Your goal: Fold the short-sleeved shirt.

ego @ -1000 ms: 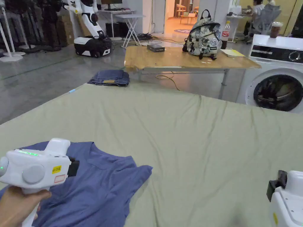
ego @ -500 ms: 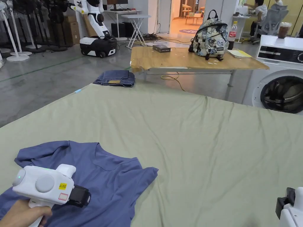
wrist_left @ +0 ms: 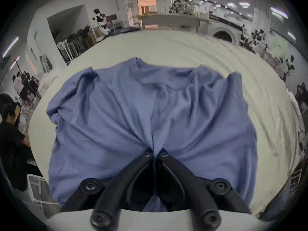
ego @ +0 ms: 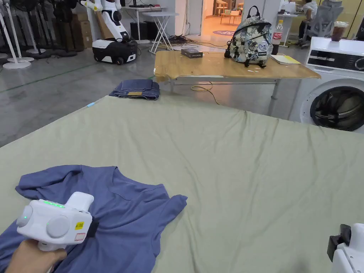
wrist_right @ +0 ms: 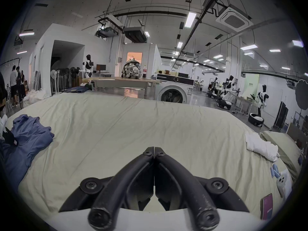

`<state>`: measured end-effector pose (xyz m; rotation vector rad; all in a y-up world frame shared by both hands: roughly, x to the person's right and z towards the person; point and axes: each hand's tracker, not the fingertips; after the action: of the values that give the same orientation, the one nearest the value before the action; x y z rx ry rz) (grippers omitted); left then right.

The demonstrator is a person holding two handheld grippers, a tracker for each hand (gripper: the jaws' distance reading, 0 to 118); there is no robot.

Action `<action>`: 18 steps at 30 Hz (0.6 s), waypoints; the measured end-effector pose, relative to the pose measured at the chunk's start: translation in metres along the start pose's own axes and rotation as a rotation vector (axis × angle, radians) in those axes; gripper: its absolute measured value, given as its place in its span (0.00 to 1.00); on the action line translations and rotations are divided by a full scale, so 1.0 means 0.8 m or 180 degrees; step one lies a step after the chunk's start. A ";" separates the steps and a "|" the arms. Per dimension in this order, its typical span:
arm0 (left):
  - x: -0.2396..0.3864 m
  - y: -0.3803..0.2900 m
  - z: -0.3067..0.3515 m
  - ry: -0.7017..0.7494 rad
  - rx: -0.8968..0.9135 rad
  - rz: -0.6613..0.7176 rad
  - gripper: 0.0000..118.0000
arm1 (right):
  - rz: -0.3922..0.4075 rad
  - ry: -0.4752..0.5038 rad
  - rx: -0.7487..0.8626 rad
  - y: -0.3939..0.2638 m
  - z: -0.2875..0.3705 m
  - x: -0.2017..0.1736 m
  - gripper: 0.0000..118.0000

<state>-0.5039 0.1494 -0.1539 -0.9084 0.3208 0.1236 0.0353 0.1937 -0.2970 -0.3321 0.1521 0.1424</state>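
Observation:
A blue short-sleeved shirt (ego: 124, 213) lies front up and creased on the pale green sheet (ego: 231, 160), collar pointing away from me, at the near left. My left gripper (ego: 93, 227) rests low on the shirt's body. In the left gripper view the jaws (wrist_left: 154, 151) are shut on a pinched ridge of the blue shirt (wrist_left: 150, 109), and folds fan out from the tips. My right gripper (ego: 337, 243) hovers over bare sheet at the near right. Its jaws (wrist_right: 154, 148) are shut with nothing between them, and the shirt (wrist_right: 28, 138) lies far to their left.
Folded jeans (ego: 135, 89) sit at the sheet's far edge. Beyond stand a wooden table (ego: 220, 67) with a backpack (ego: 249, 35) and a washing machine (ego: 334, 92). A white cloth (wrist_right: 261, 146) and a phone (wrist_right: 266, 206) lie at the right edge.
My left gripper has come down from near the shirt's collar to its body, closer to me. The right gripper has hardly moved. The head camera has shifted.

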 end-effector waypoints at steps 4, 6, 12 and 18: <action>-0.010 0.019 0.038 -0.0091 0.0484 0.0316 0.00 | -0.0017 -0.0009 0.0015 0.001 0.003 0.002 0.00; -0.021 0.037 0.044 -0.0069 0.0659 0.0324 0.00 | -0.0040 -0.0013 0.0021 0.003 0.004 0.003 0.00; -0.004 0.102 0.120 -0.0177 0.1286 0.0251 0.00 | -0.0096 -0.0045 0.0096 0.010 0.013 0.010 0.00; 0.045 0.191 0.186 -0.0358 0.1730 0.0000 0.00 | -0.0191 -0.0085 0.0170 0.022 0.022 0.026 0.00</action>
<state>-0.4735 0.3592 -0.1959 -0.3616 0.2321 0.0808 0.0553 0.2182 -0.2897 -0.2812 0.1190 0.0831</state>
